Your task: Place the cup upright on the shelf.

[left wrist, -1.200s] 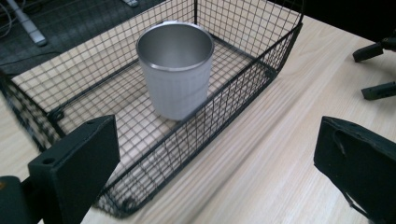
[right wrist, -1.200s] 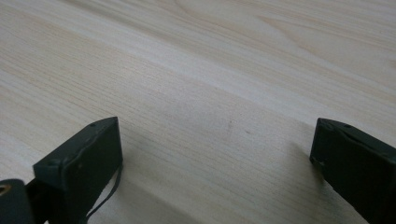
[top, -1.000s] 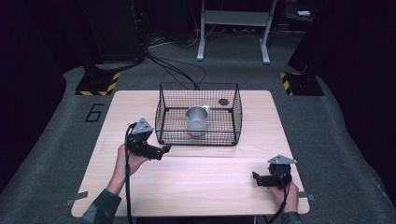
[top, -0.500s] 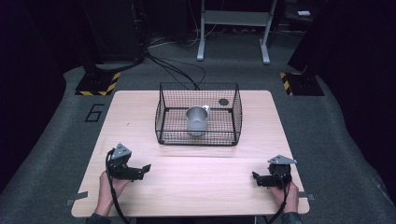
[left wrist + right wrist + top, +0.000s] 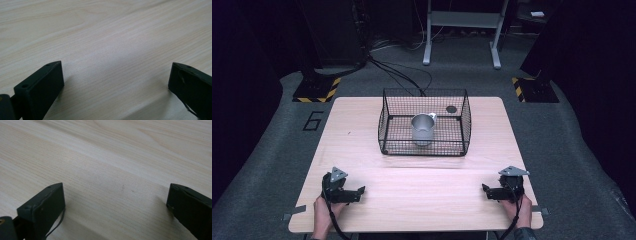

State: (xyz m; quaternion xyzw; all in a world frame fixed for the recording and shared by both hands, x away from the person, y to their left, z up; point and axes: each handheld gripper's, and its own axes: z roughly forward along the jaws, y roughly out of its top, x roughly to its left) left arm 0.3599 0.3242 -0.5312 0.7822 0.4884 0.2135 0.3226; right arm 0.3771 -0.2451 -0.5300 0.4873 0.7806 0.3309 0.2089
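Note:
A black wire basket (image 5: 385, 120) stands at the middle of the far half of the wooden table (image 5: 362, 130). Inside it a grey metal cup (image 5: 422, 129) stands upright, with a small dark round object (image 5: 451, 109) lying near its back right corner. My left gripper (image 5: 358, 192) rests low on the table near the front left corner, open, nothing between its jaws. In the left gripper view its fingers (image 5: 40, 87) are spread wide over bare wood. My right gripper (image 5: 486, 190) sits near the front right corner, also open and empty, its fingers (image 5: 42, 207) wide apart.
The table's front edge lies just behind both hands. Dark grey floor surrounds the table, with cables (image 5: 397, 75) running off behind the basket, a metal stand (image 5: 462, 35) at the back, and yellow-black striped bases (image 5: 317, 90) at the far left and right.
My left gripper has drawn back from beside the basket's front left corner to the table's front left, then settled slightly right. The right gripper has stayed put.

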